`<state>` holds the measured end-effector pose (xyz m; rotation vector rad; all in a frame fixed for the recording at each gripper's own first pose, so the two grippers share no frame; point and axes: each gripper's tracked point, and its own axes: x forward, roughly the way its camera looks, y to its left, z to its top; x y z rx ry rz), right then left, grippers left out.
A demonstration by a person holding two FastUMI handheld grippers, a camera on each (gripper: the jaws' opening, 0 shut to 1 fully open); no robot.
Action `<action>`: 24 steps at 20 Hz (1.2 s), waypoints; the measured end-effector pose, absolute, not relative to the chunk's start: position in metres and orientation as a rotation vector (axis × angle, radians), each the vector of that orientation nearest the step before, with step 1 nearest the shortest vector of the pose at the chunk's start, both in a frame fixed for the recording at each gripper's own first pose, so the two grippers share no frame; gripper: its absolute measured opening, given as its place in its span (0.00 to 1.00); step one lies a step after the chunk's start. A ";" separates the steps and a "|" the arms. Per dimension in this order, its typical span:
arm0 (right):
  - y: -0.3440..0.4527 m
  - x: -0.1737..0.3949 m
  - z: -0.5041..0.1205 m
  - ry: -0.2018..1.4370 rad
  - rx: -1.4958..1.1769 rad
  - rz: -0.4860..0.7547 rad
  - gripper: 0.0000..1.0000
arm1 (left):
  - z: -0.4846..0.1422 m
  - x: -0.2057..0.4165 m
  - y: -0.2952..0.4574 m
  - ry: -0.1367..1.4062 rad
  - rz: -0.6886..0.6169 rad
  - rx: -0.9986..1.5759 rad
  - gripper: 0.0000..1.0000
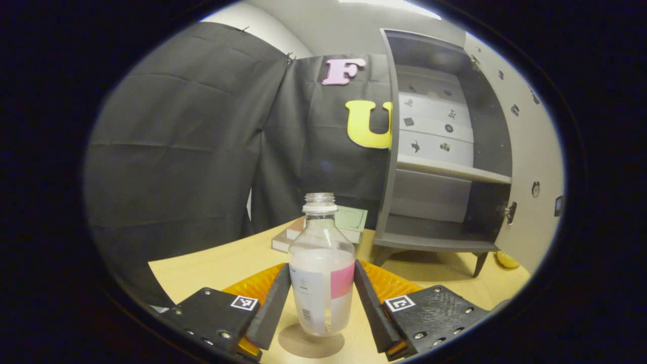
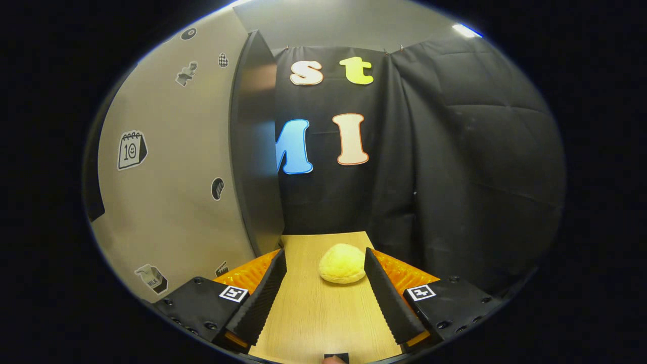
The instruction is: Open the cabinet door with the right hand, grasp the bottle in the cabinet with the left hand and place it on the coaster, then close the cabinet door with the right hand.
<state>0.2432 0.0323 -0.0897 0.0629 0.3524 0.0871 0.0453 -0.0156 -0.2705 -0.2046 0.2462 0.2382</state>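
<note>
Bottle [image 1: 322,265] stands upright between the 2 fingers of the left gripper [image 1: 322,298], on a round brown coaster [image 1: 311,343]; whether the jaws still press it I cannot tell. Best to part them evenly and back straight off. Capless, clear, pink-banded label, liquid about halfway up. Right gripper [image 2: 323,288] is spread beside the open cabinet door [image 2: 167,151], a yellow lump [image 2: 342,263] ahead of its tips.

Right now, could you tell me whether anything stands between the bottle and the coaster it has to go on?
Nothing visible does. The bottle sits upright between the left gripper fingers, directly above the round coaster on the table. The books and the open cabinet stand farther back.
</note>
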 end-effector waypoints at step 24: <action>0.064 0.248 -0.084 0.346 0.034 0.176 0.98 | -0.276 0.011 -0.027 0.300 0.256 -0.034 0.77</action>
